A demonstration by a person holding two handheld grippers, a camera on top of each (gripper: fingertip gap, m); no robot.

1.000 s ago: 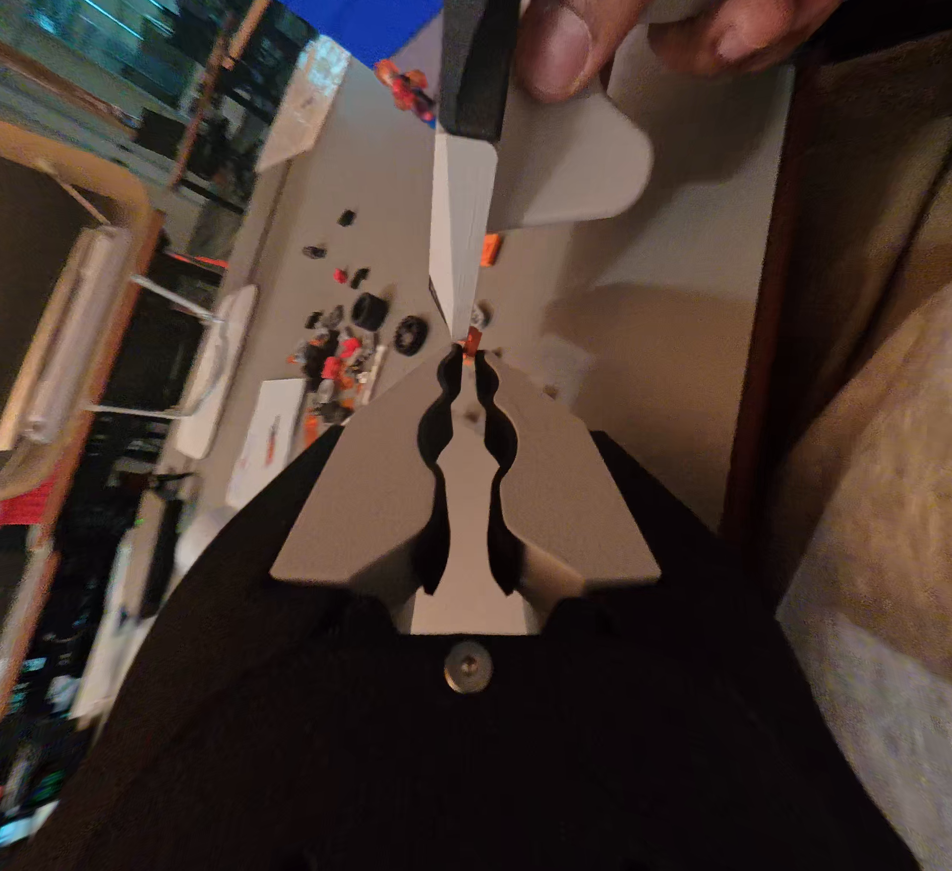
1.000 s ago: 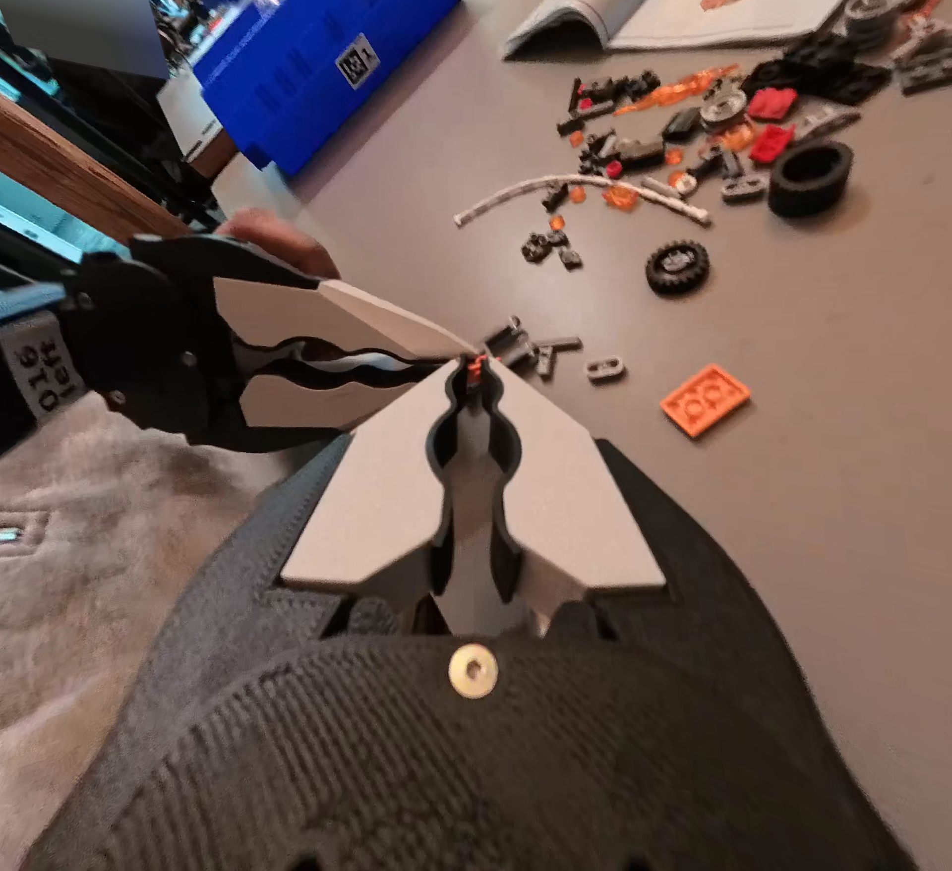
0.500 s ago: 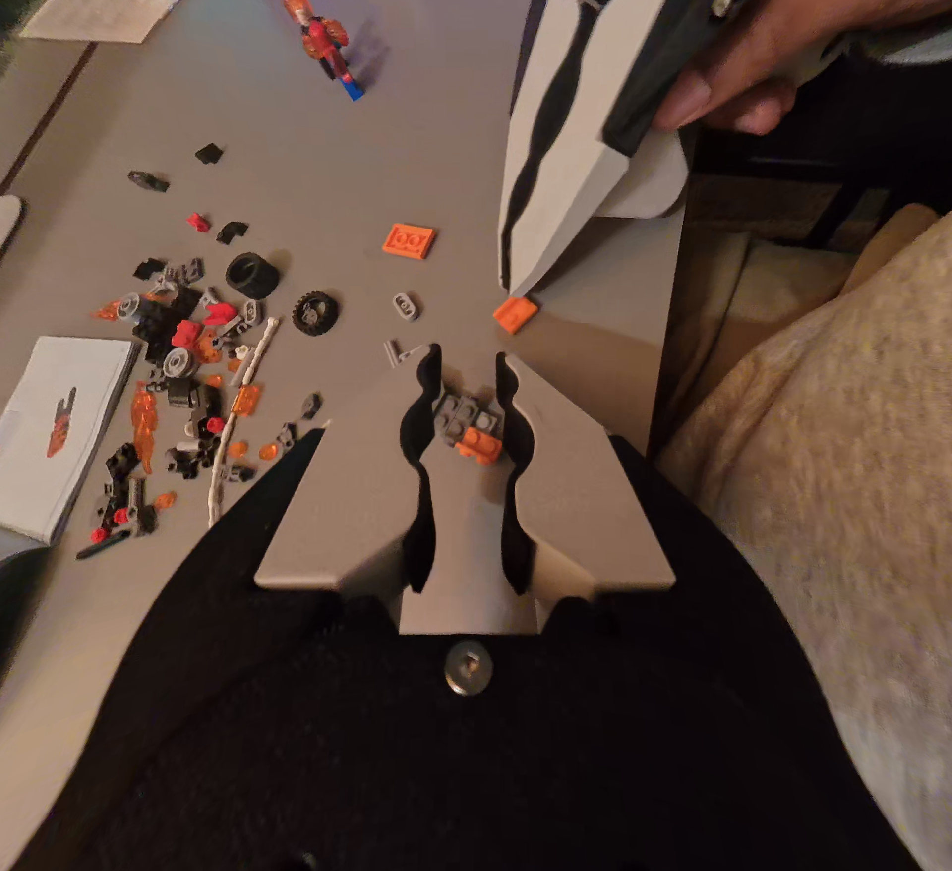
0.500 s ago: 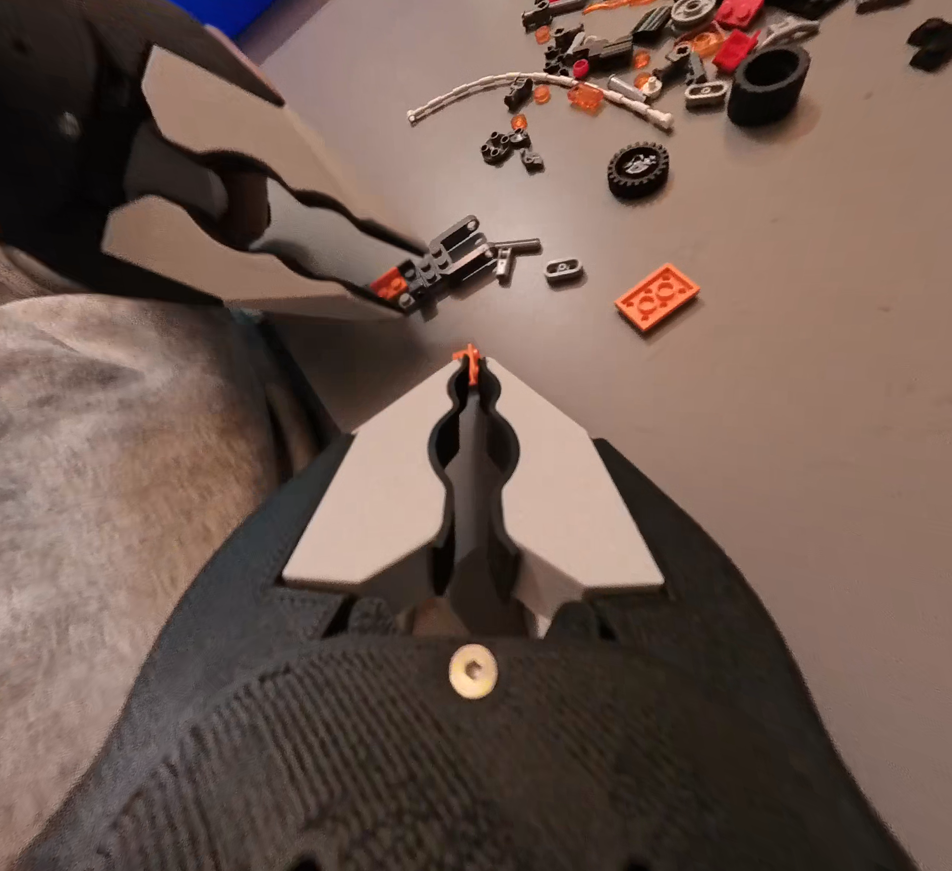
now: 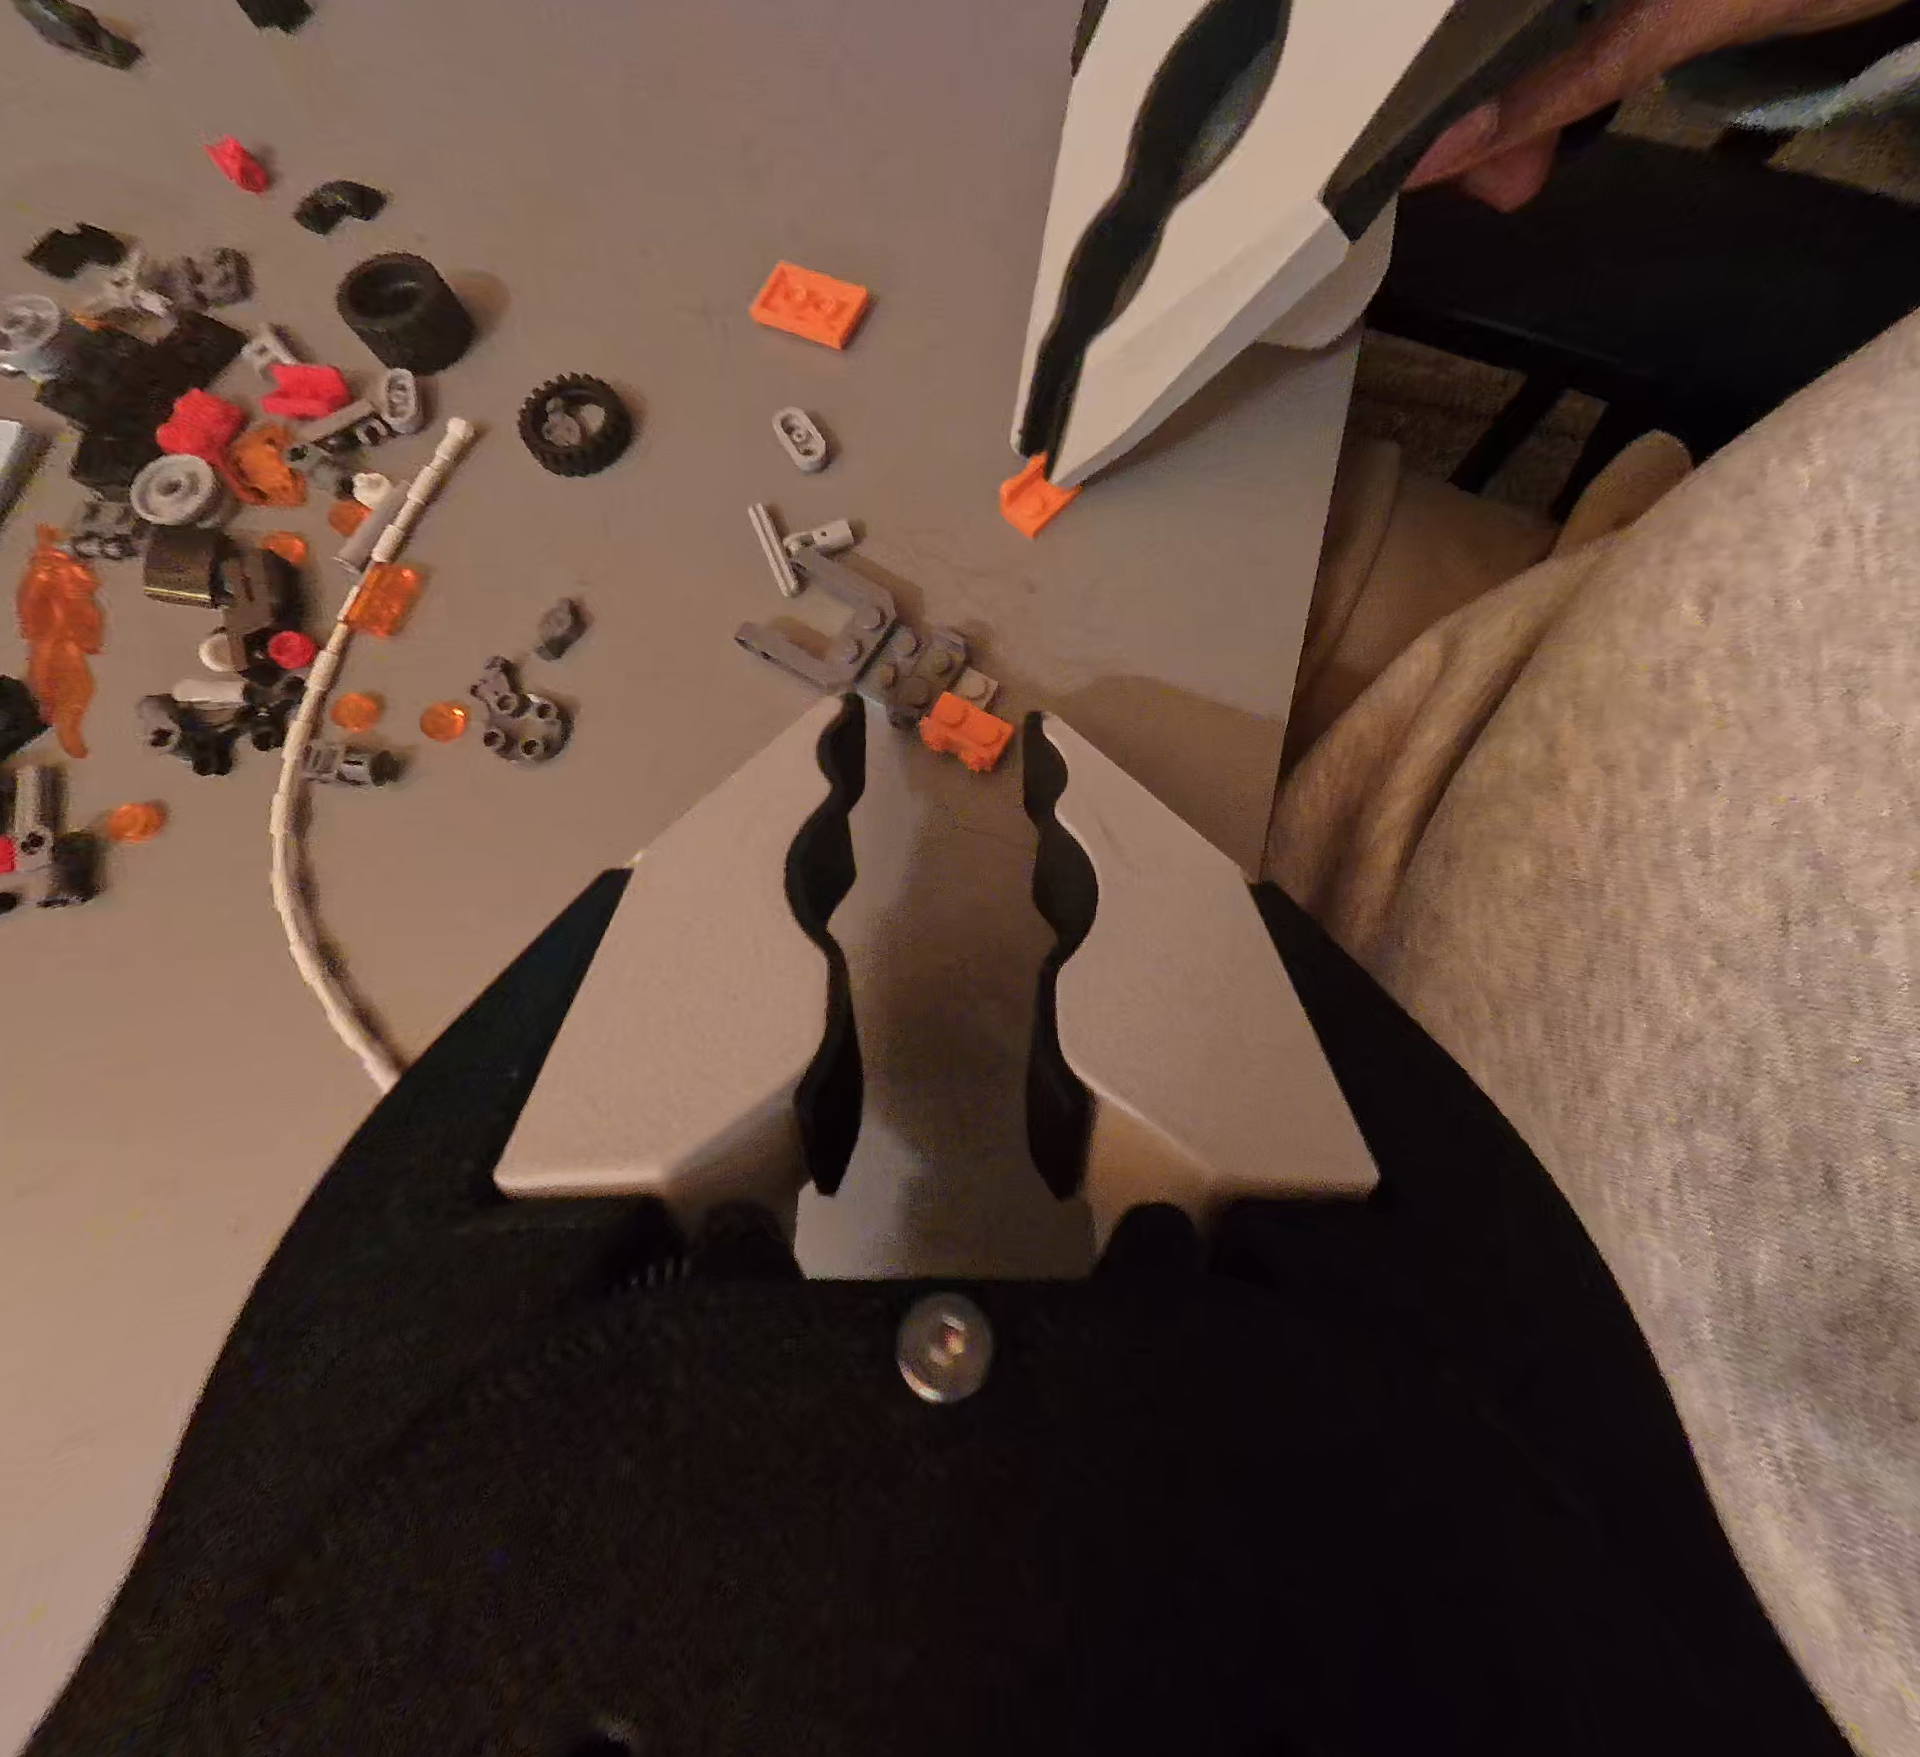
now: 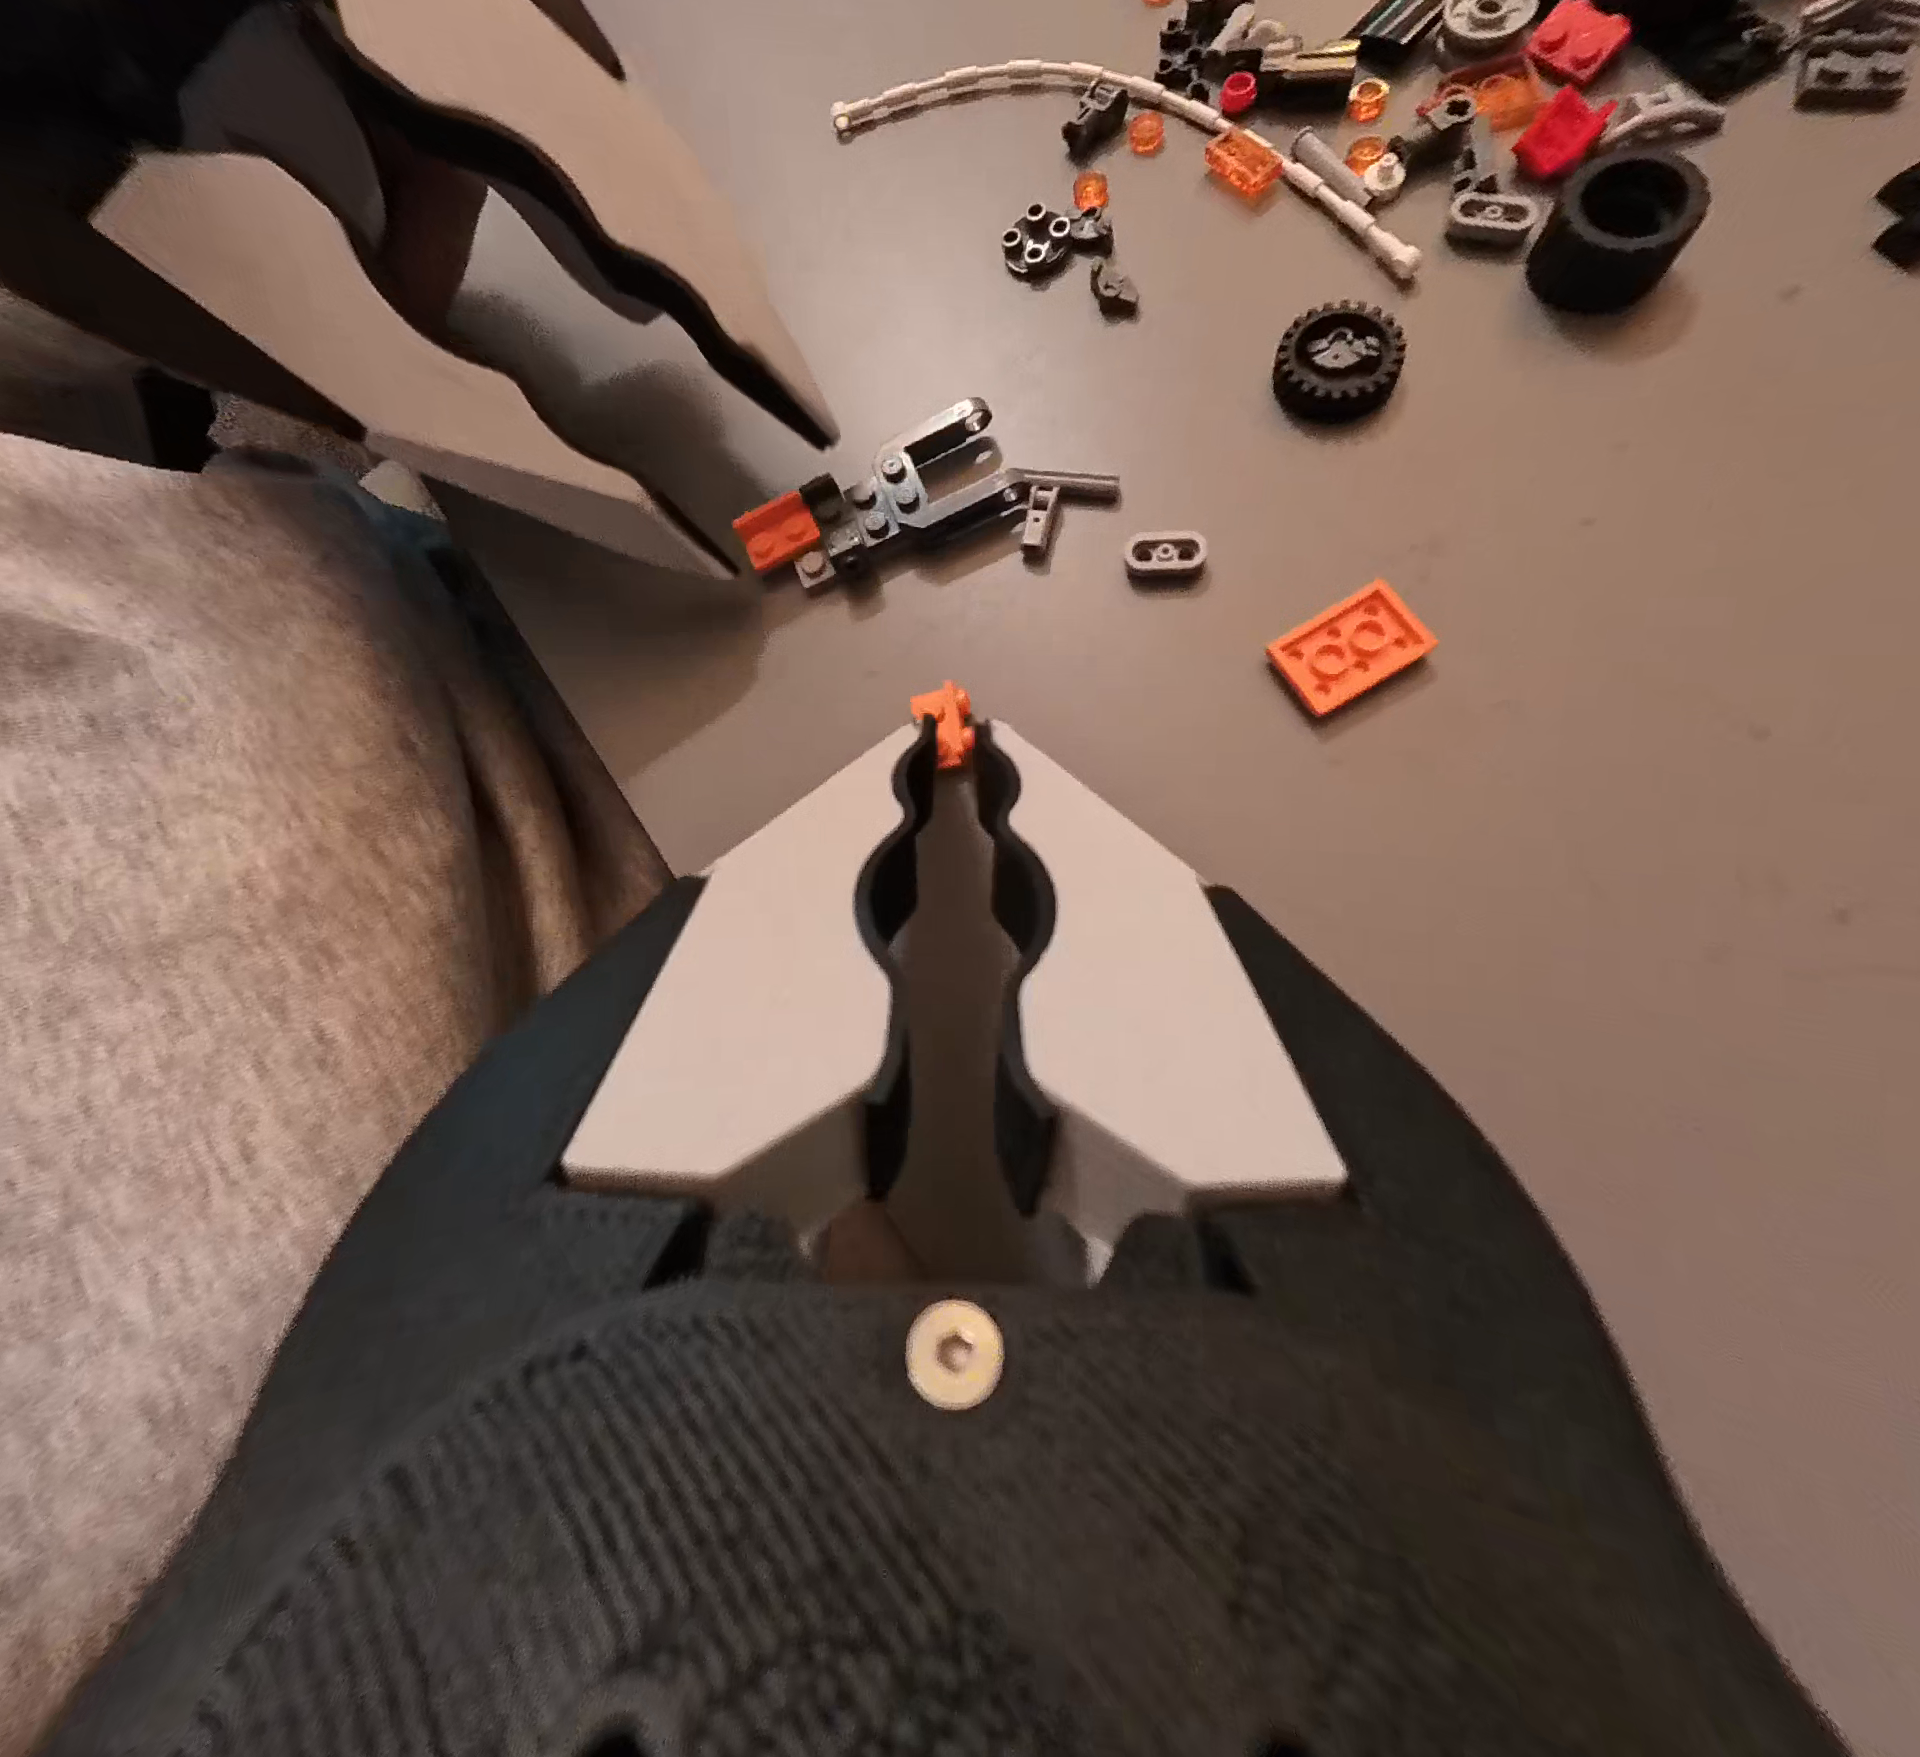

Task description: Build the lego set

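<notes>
Tabletop (image 6: 1558, 876) carries grey assembly (image 6: 914, 492) lengthwise toward gaping left gripper (image 5: 940, 720); right gripper (image 6: 951, 736) pinches orange piece (image 6: 943, 720).

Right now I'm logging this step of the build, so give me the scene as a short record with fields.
left tool: open, empty, just behind the grey sub-assembly
right tool: shut on small orange piece
grey sub-assembly: lying on table, orange brick at one end
orange plate: lying loose, apart from the rest
loose parts pile: far side of table, untouched
</notes>
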